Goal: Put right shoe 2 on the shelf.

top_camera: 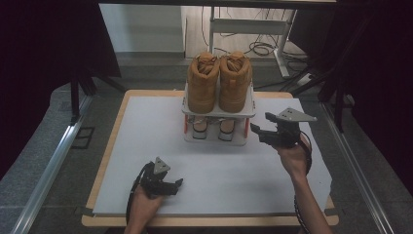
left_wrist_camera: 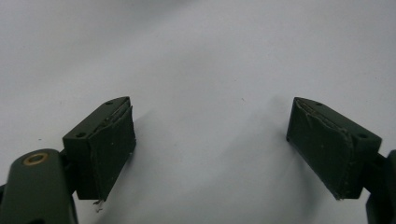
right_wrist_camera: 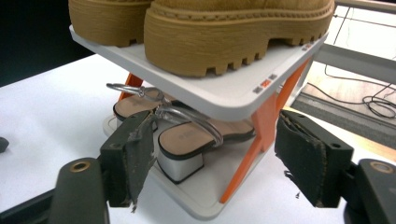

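Observation:
A small two-tier white shoe rack (top_camera: pixel 218 111) with orange struts stands at the back middle of the white table top. A pair of tan boots (top_camera: pixel 218 80) sits on its upper shelf (right_wrist_camera: pixel 219 91). Two silver-strapped heeled sandals (right_wrist_camera: pixel 180 140) lie on the lower shelf. My right gripper (top_camera: pixel 258 131) hovers just right of the rack's front corner, jaws open, nothing between its pads (right_wrist_camera: pixel 135 156). My left gripper (top_camera: pixel 176 185) rests low over the table near the front left, open and empty, its pads (left_wrist_camera: pixel 109 144) wide apart above bare white surface.
The white sheet (top_camera: pixel 146 161) covers a wooden table (top_camera: pixel 102 170) whose edge shows around it. Dark curtains hang at both sides. Behind the table are a white desk frame and floor cables (top_camera: pixel 263 48).

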The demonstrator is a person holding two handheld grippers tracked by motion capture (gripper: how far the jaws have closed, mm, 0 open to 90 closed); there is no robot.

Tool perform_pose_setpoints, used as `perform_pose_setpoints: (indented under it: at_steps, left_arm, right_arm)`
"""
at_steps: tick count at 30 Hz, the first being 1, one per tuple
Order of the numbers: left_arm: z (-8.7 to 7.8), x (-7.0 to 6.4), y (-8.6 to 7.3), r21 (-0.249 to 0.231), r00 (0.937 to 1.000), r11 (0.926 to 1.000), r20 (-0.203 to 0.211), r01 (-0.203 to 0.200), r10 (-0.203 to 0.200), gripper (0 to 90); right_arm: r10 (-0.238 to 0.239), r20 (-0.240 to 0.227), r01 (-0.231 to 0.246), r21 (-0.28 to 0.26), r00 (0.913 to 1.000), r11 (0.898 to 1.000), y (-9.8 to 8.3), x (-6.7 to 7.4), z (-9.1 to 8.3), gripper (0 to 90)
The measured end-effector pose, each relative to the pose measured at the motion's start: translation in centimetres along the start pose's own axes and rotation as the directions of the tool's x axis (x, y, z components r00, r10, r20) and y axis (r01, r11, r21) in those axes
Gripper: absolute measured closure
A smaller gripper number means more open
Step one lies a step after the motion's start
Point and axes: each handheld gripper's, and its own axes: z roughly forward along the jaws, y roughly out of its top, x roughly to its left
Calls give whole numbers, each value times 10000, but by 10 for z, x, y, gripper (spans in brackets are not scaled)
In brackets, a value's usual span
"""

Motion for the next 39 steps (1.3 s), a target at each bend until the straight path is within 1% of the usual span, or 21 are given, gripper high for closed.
perform_pose_setpoints:
  at_steps: [12, 21, 23, 30, 39]
  left_arm:
    - [0, 0, 0, -2, 10000, 10000, -2, 1, -1, 151]
    - [0, 0, 0, 2, 10000, 10000, -2, -8, 8, 151]
    - [0, 0, 0, 33, 10000, 10000, -3, -12, 12, 151]
    - [0, 0, 0, 39, 10000, 10000, -3, -45, 45, 151]
    - [0, 0, 0, 38, 10000, 10000, -1, -13, 13, 152]
  right_arm:
    - [381, -108, -380, 104, 9992, 9992, -17, -5, -10, 208]
    - [472, -134, -463, 567, 9988, 9973, -34, -7, -13, 142]
    - [487, -140, -477, 686, 9987, 9965, -38, -7, -13, 140]
    - [691, -270, -654, 1191, 9972, 9907, -56, -9, -13, 122]
    - [803, -157, -766, 1650, 9966, 9833, -76, -12, -11, 66]
